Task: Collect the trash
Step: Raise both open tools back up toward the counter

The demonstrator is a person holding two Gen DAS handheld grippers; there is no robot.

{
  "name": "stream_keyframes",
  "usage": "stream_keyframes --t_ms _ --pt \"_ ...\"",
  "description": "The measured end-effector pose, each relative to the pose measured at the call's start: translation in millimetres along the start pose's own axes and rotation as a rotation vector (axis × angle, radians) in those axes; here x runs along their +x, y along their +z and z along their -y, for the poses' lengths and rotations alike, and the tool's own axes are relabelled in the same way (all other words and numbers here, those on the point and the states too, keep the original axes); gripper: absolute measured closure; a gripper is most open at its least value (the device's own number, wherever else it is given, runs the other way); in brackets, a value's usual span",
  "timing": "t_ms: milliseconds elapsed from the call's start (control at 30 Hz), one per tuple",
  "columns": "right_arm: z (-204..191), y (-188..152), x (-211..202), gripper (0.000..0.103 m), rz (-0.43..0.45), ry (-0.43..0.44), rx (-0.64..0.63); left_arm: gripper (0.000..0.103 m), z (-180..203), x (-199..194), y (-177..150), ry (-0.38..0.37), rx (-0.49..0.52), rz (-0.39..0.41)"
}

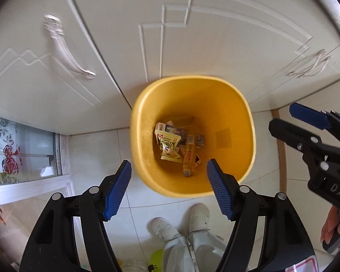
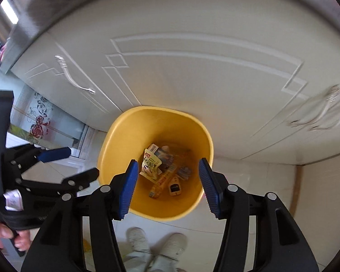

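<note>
**Bin directly beneath both empty grippers**

Trash lies at the bottom of a yellow bin (image 1: 192, 136) standing on a pale tiled floor against white cupboard doors (image 1: 68, 45). A person stands over it, white shoes (image 1: 181, 222) just short of the rim at 6 o'clock.

Both grippers point almost straight down into the bin's mouth. The left gripper (image 1: 169, 190) has its blue pads spread wide with nothing between them; the right gripper (image 2: 167, 190) is spread the same way, also empty. In the left view the right gripper sits at 3 o'clock, off the rim.

Inside, a pale yellow wrapper (image 1: 168, 146) sits toward 9 o'clock. Beside it a small bottle (image 1: 189, 156) lies flat, its long axis running 12 to 6, cap end toward the shoes. Other scraps beneath are too small to name.

Neither hand looks clearly nearer. With the jaws empty, the drop appears done; any further trash lies outside these views.
</note>
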State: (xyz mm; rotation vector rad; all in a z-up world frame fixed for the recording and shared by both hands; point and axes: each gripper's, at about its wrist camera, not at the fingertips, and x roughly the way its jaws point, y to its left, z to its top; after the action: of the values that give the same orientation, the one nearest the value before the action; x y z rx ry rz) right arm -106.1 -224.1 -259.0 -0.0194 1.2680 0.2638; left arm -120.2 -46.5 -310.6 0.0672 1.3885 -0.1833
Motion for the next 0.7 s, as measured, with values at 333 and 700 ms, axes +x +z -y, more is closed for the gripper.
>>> stream_keyframes --t_ms 333,700 --pt "-48 -16 -112 0.047 0.147 -0.134 -0.058 0.034 -6 -97 -27 0.034 0.001 0.132" --pt "-77 -2 -216 0.046 0.332 -0.200 -0.062 0.033 -8 -202 -15 0.037 0.063 0.349"
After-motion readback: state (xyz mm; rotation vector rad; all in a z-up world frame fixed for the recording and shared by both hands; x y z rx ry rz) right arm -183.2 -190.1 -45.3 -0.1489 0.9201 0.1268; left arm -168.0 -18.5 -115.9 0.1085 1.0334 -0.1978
